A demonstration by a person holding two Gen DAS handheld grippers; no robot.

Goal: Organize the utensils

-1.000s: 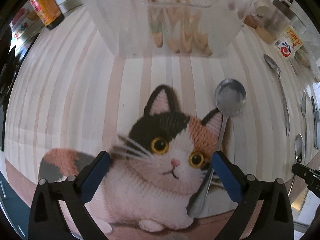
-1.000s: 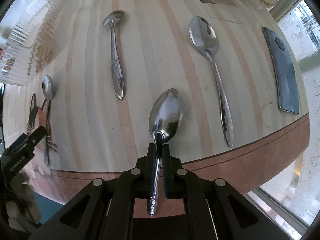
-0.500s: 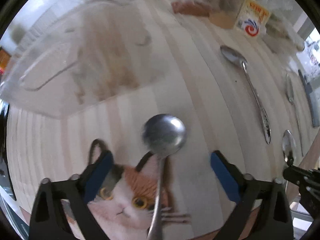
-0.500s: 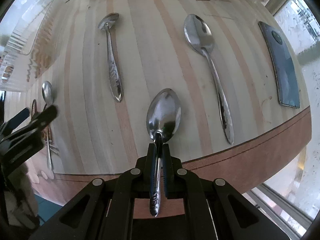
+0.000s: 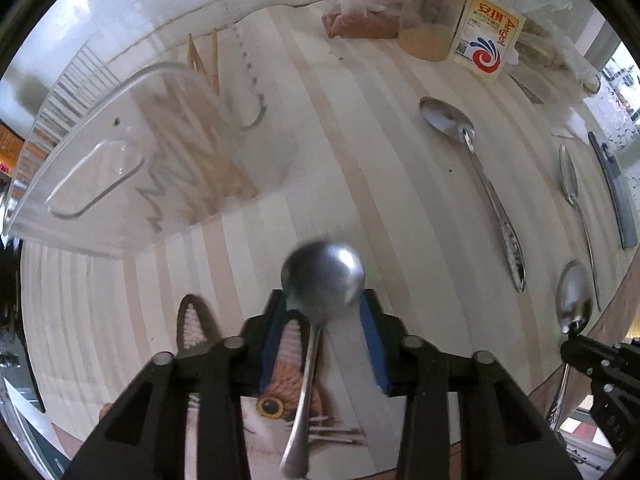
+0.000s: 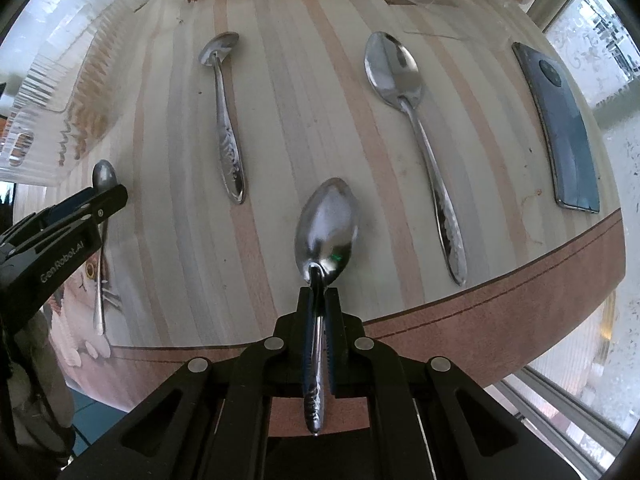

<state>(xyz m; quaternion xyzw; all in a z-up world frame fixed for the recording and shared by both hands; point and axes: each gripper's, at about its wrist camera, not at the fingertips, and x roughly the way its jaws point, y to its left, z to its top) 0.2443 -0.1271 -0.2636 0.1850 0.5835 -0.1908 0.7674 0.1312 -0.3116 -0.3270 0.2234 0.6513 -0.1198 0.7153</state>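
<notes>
A round-bowled spoon (image 5: 322,276) lies on the striped tablecloth, its handle across a cat picture (image 5: 280,392). My left gripper (image 5: 323,300) straddles its neck. The jaws are closing, and a gap still shows between each blue pad (image 5: 272,344) and the thin handle. From the right wrist view the left gripper (image 6: 108,200) sits at the far left over that spoon (image 6: 104,172). My right gripper (image 6: 320,296) is shut on the handle of an oval spoon (image 6: 326,228), whose bowl points out over the table near its front edge.
A patterned-handle spoon (image 6: 224,120) and a large spoon (image 6: 412,128) lie on the cloth, with a dark phone (image 6: 560,128) to their right. A clear plastic container (image 5: 140,152) holding chopsticks lies at the left. Jars and a labelled packet (image 5: 486,40) stand at the back.
My left gripper slid over until the round spoon lay centred between its fingers, rolled somewhat, and its wide jaws narrowed around the spoon's neck. The right gripper kept still, holding its spoon.
</notes>
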